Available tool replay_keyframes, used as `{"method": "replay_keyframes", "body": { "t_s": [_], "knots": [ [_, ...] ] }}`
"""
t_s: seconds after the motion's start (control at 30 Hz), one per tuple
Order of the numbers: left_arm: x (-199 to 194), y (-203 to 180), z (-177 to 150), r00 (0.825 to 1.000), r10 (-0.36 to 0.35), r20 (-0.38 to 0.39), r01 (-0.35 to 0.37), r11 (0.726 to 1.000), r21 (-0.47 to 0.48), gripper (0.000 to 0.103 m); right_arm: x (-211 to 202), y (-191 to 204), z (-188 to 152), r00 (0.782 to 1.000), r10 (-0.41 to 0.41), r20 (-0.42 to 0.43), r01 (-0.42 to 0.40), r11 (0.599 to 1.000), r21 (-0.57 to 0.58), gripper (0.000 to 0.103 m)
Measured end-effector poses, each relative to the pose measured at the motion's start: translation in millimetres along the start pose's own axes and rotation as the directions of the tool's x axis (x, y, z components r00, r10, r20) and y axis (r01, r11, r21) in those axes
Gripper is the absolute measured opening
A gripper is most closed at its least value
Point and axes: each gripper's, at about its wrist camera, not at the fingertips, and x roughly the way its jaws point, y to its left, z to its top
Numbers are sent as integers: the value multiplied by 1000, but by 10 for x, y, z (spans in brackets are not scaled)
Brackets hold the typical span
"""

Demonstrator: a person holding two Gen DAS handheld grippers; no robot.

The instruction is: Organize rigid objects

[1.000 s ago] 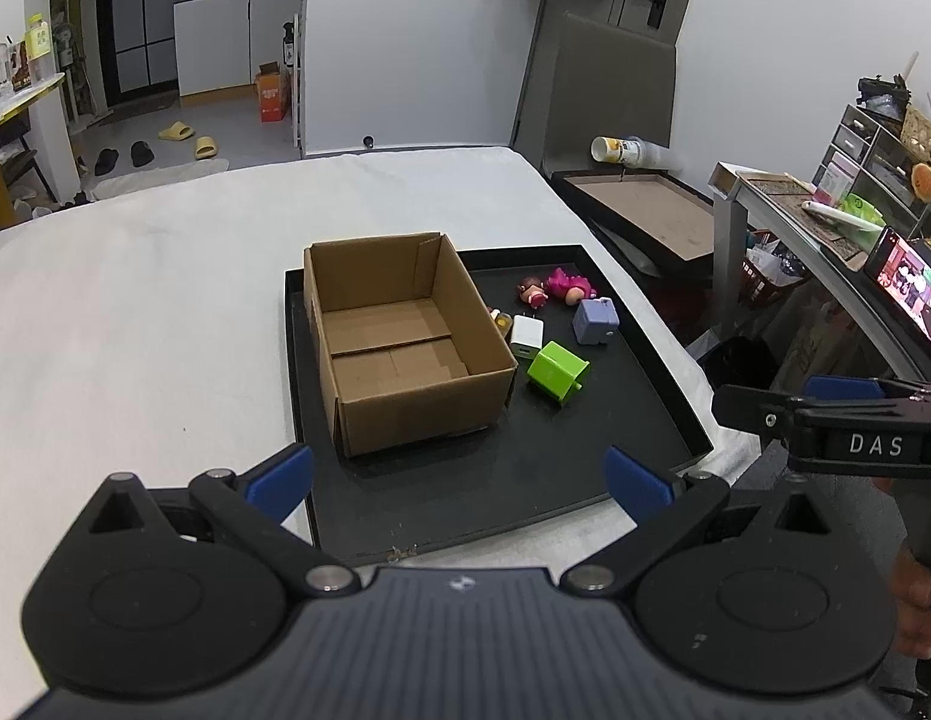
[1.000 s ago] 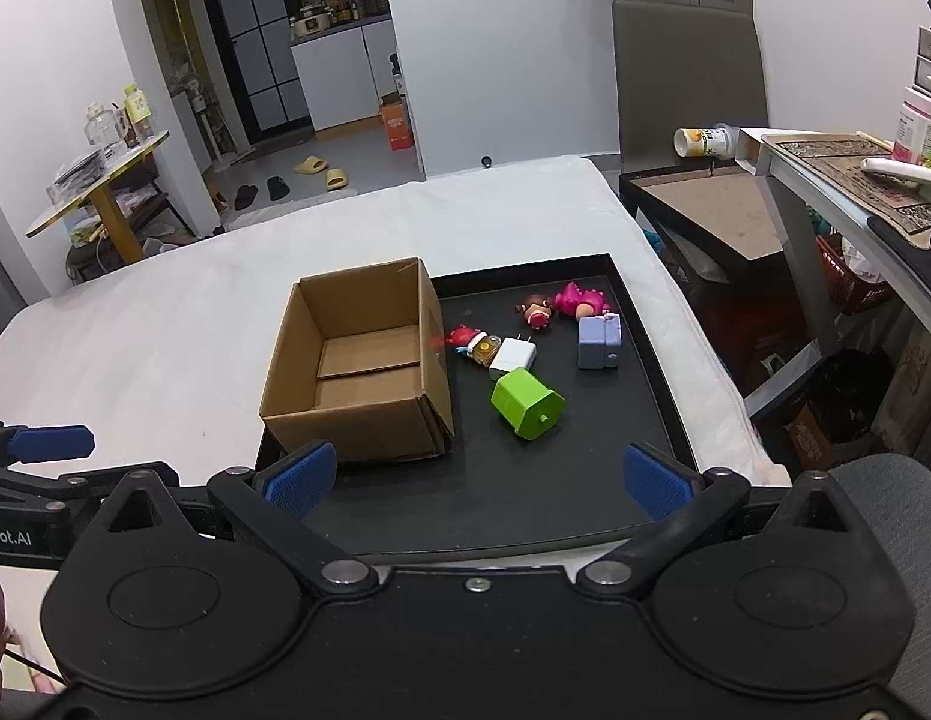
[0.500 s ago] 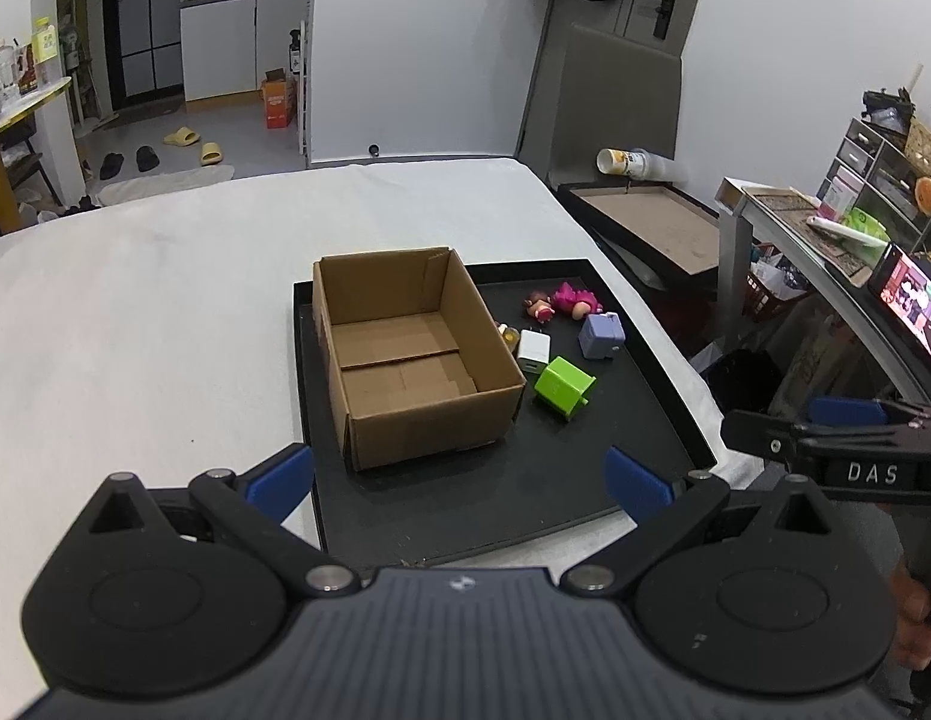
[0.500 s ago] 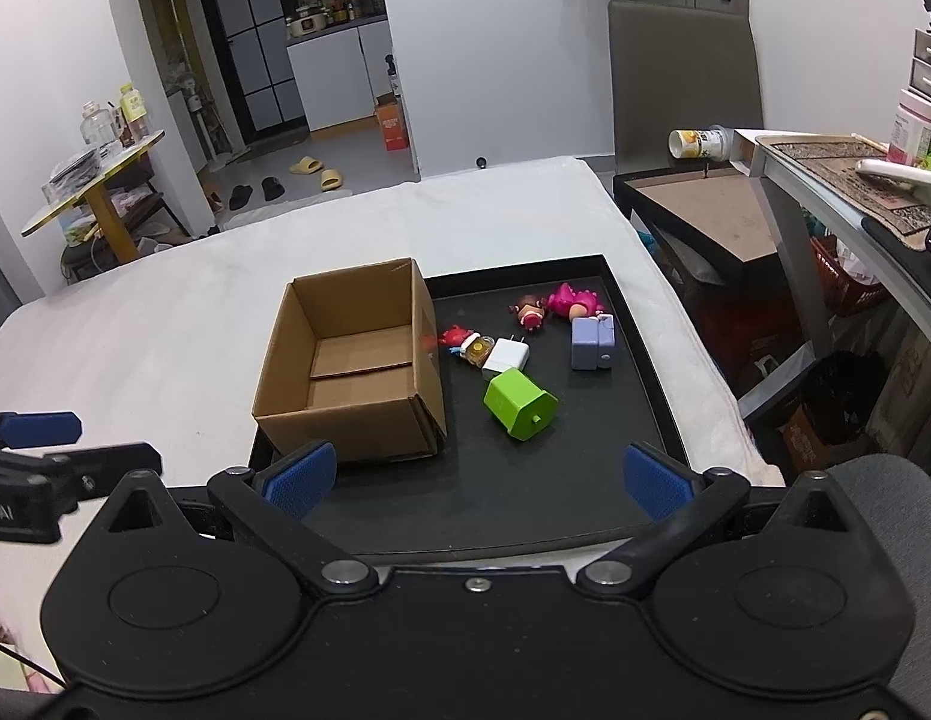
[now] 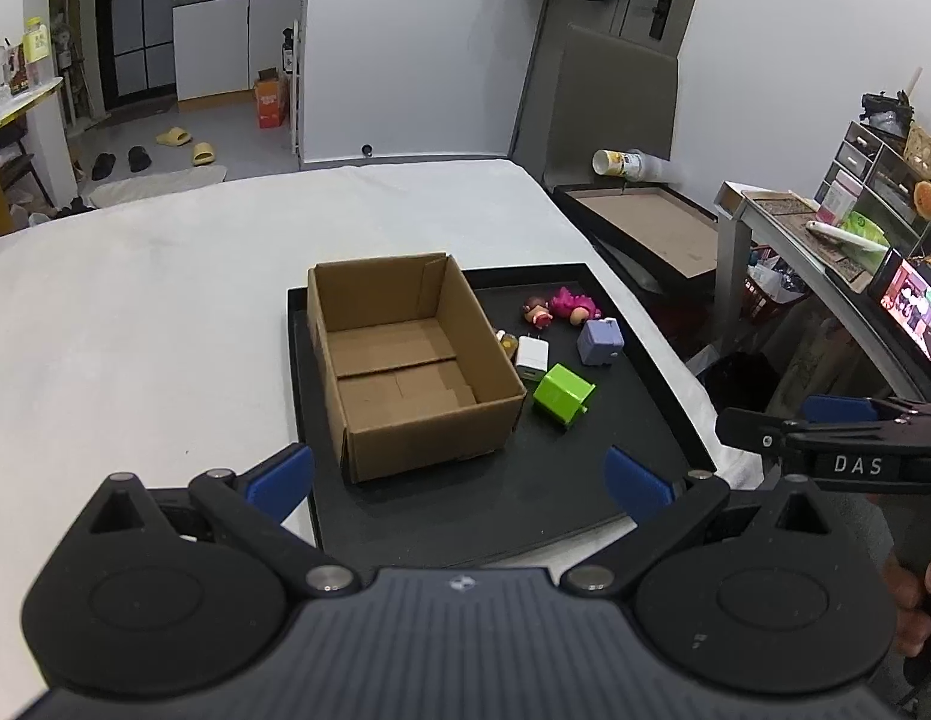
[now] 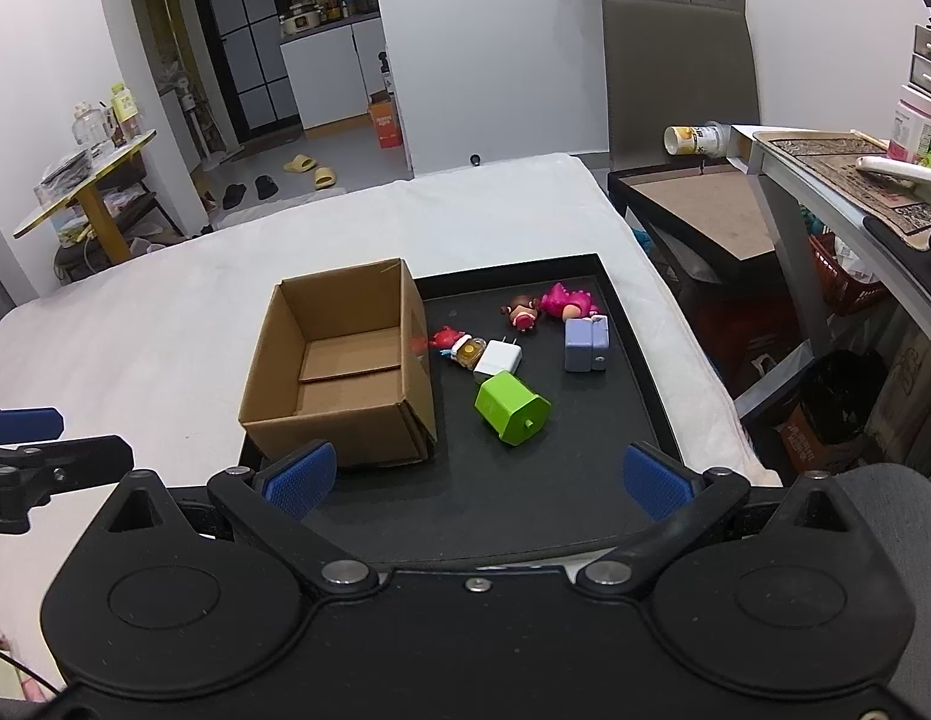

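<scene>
An open, empty cardboard box stands on the left of a black tray. To its right lie a green plug block, a white charger, a lilac block, a pink figure, a small doll and a red-and-yellow figure. My left gripper and right gripper are both open and empty, held above the tray's near edge.
The tray lies on a white-covered table. A grey chair, a framed board and a cluttered side desk stand to the right. The right gripper's fingers also show in the left wrist view.
Both grippers have shifted slightly, so the box and tray sit a little differently in view. Nothing on the tray has moved, and both grippers stay open.
</scene>
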Motion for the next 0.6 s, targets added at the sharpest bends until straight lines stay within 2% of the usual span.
{"method": "replay_keyframes", "body": {
  "t_s": [0.1, 0.23, 0.4, 0.6],
  "knots": [
    [68, 11, 31, 1000, 17, 3, -17, 1000, 14, 103, 51, -15, 26, 1000, -3, 2, 3, 1000, 0, 103],
    [167, 66, 36, 1000, 27, 5, -27, 1000, -15, 103, 157, -36, 60, 1000, -1, -15, 1, 1000, 10, 103],
    [339, 122, 54, 998, 42, -37, -43, 999, -29, 103, 278, -47, 81, 999, 2, -32, -2, 1000, 14, 103],
    [489, 147, 112, 998, 44, -46, -46, 998, -35, 103, 397, -92, 123, 998, 11, -56, -10, 1000, 21, 103]
  ]
}}
